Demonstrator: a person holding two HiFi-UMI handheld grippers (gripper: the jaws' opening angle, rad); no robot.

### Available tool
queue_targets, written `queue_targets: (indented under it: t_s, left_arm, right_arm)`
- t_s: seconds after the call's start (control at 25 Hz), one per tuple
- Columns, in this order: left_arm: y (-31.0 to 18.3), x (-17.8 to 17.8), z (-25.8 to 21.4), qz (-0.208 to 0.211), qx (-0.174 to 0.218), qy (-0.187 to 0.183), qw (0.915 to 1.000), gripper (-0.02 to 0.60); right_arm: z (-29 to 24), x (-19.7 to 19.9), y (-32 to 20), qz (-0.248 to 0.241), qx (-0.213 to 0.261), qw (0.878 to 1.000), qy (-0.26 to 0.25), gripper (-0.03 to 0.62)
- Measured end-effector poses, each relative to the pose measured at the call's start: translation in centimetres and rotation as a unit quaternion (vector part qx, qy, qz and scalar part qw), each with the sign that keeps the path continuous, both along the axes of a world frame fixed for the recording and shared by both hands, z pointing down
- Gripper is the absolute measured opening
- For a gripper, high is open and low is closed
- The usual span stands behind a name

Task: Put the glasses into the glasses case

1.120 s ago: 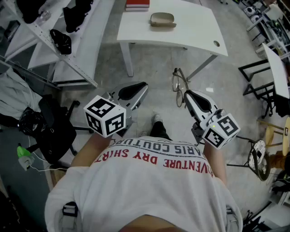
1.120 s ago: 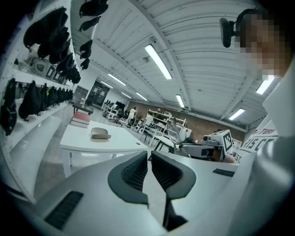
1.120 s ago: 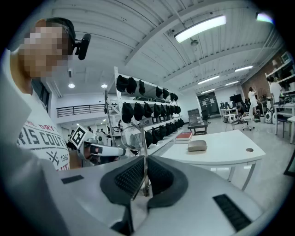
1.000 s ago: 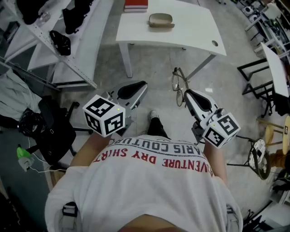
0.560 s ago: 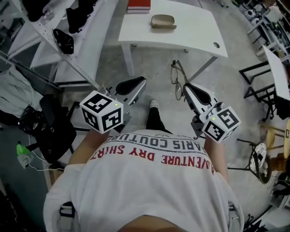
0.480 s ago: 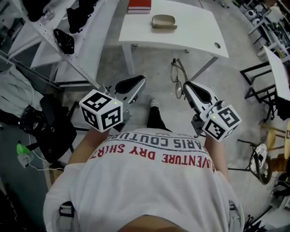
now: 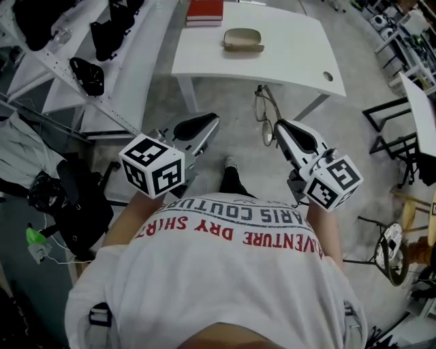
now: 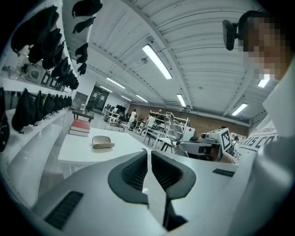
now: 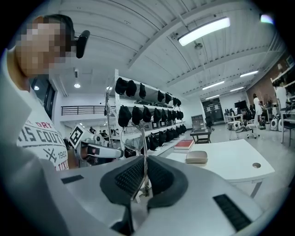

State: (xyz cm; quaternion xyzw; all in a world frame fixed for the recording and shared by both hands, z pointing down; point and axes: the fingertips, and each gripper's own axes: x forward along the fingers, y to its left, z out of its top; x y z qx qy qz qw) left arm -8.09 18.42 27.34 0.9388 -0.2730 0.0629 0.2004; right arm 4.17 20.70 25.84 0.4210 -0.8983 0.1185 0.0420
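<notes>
Now, right tongs [image 7: 279, 127] clamp the glasses [image 7: 261, 110] — left tongs [image 7: 214, 120] together, empty.

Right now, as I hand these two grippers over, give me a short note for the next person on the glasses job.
Right gripper: shut on the thin wire-framed glasses, held in the air over the floor, short of the table.
Left gripper: jaws together, nothing between them.
Beige oval glasses case: lies on the white table near a red book, and looks closed.
Done: glasses picked up.
Left: reach the table, open the case, probably with the left gripper, and lay the glasses inside.
</notes>
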Motion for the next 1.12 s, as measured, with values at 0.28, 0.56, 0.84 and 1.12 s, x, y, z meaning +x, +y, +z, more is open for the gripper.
queue_targets:
  t_s: [0.28,0.56,0.84,1.12]
  left_arm:
    - [-6.8,2.8,1.3,-0.003,-0.023,-0.007,0.9997,0.048]
    - [-14.8,5.2,2.0,-0.016,-0.042,-0.011,0.9989,0.048]
    - [-22.0,7.2,3.6,-0.033,-0.065,-0.018,0.9972,0.048]
    - [-27.3,9.2,4.4,-0.05,-0.064,-0.029,0.9963,0.048]
  right_arm:
    - [1.9,2.5,-6.9,-0.008,-0.031,0.999,-0.003,0.036]
    - [3.1,4.6,-15.0,-0.023,-0.056,0.998,0.002,0.036]
    - [4.8,6.6,-22.4,-0.041,-0.077,0.996,0.008,0.035]
    - [6.2,8.8,-28.0,-0.057,-0.093,0.994,0.015,0.035]
